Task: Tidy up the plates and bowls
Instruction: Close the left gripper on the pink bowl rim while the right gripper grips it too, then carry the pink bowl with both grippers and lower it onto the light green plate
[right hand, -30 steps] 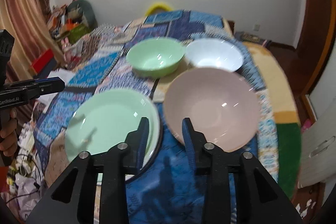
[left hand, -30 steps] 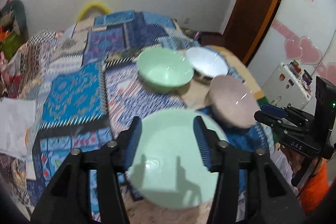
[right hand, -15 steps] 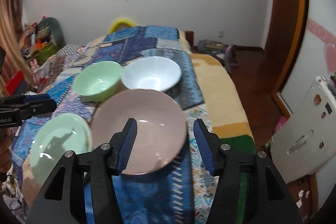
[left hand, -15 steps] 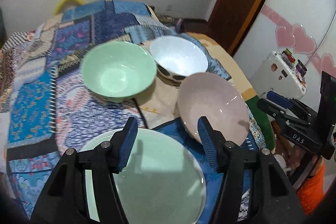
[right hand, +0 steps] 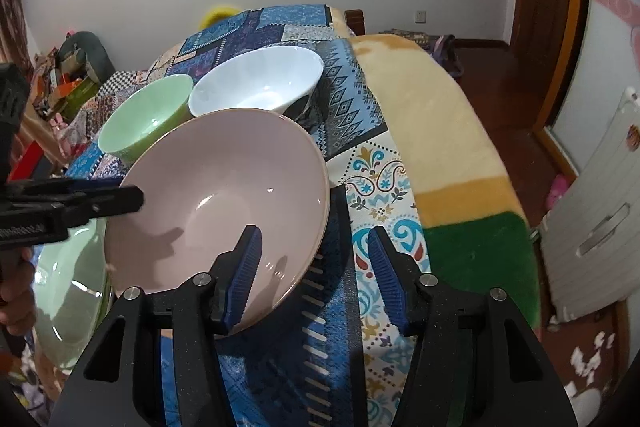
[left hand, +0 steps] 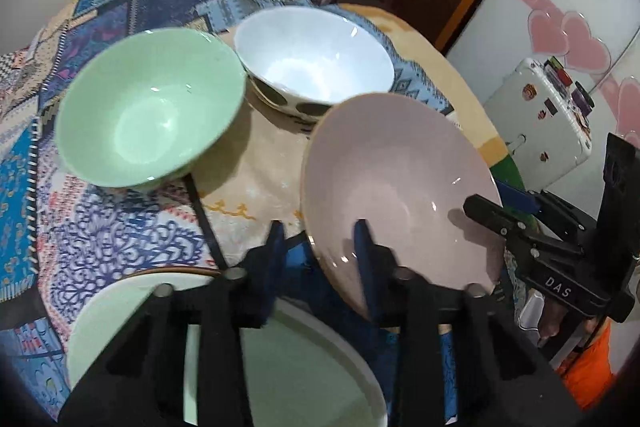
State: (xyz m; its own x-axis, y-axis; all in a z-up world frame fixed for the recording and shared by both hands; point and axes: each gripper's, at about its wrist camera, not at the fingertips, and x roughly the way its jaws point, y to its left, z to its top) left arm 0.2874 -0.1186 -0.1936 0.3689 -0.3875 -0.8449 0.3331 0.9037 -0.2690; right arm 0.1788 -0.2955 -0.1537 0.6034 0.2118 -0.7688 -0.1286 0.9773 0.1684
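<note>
Risk: both grippers' jaws closing astride pink bowl [right hand: 216, 195] rim, left gripper [left hand: 320, 247] narrow, right gripper [right hand: 316, 267] wider, neither pinching yet; opposed tugs could tip it onto green plate [left hand: 280, 367], lower left.

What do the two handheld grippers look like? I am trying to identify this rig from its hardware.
Both the left gripper and the right gripper are matte black, angular frames with silver round screws at the joints. Their jaws carry ribbed blue pads. Seen from the side, the right gripper bears white "DAS" lettering; white lettering on the left gripper's side is too blurred to read. Orange clothing shows behind the right gripper.
</note>
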